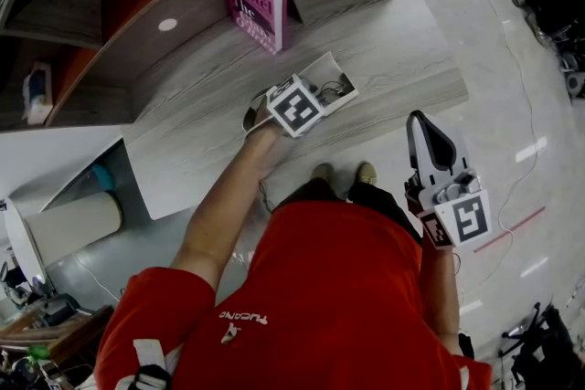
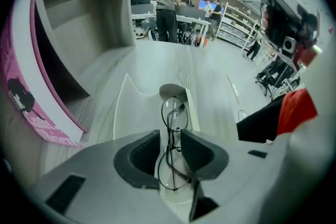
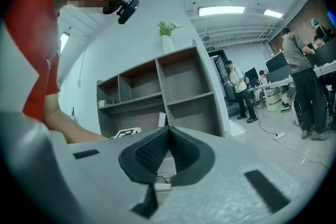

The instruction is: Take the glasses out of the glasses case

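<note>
Woodgrain shelf (image 2: 163,65); thin wire glasses (image 2: 176,115) (white case (image 2: 131,113))

The head view looks steeply down from above the person onto the surface (image 1: 201,96) and the floor (image 1: 512,105). The left gripper view sits low and close behind its fingers (image 2: 142,157), facing along the open glasses case (image 2: 126,107). Both views share that case and the pink book (image 1: 251,3). The right gripper view faces level toward the shelf unit (image 3: 173,92).

Red short-sleeved shirt (image 1: 347,288) with tiny white letters (image 1: 243,318), tan shoes (image 1: 366,172). White left gripper (image 2: 170,148) and right gripper (image 3: 168,148), black bumpy pads (image 2: 144,157), cubes (image 1: 294,106) with black-and-white squares.
</note>
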Demonstrator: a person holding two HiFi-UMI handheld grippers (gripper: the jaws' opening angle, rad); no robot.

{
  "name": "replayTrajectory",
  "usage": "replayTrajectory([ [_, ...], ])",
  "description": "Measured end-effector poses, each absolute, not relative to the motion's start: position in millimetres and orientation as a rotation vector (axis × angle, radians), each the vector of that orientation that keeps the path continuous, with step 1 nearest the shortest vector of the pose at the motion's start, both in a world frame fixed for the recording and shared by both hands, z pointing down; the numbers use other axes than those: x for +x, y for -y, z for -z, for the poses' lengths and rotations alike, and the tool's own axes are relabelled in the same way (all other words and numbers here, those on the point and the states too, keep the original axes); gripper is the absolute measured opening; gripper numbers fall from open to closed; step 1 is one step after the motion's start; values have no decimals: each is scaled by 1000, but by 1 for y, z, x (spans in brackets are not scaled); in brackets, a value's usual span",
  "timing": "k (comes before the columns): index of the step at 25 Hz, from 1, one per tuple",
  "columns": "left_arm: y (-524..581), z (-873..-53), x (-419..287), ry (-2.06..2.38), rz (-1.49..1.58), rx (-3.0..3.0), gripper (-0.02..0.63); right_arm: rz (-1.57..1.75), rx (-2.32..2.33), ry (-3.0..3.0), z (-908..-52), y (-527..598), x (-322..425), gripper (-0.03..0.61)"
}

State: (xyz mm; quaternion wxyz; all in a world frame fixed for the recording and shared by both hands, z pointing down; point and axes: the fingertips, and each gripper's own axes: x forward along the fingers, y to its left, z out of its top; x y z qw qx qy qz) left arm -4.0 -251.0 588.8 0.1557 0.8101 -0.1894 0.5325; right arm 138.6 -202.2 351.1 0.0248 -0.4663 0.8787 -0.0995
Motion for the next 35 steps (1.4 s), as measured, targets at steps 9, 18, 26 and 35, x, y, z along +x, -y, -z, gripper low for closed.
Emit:
replayTrajectory([
  [9,247,-586,-4,607,-1454,2343,73,324,-1434,-2719,-352,198,143,4],
  [18,256,-565,-9,736,-1335,2415,48,331,-1407,-2738,-354,195,137,5],
  [26,257,-514,-7,847,-1093,2484,44,312,-1354,-2757,-348,192,124,3],
  [35,248,-419,10,941,-514,2611,44,248,-1285,-2782,-333,188,107,4],
])
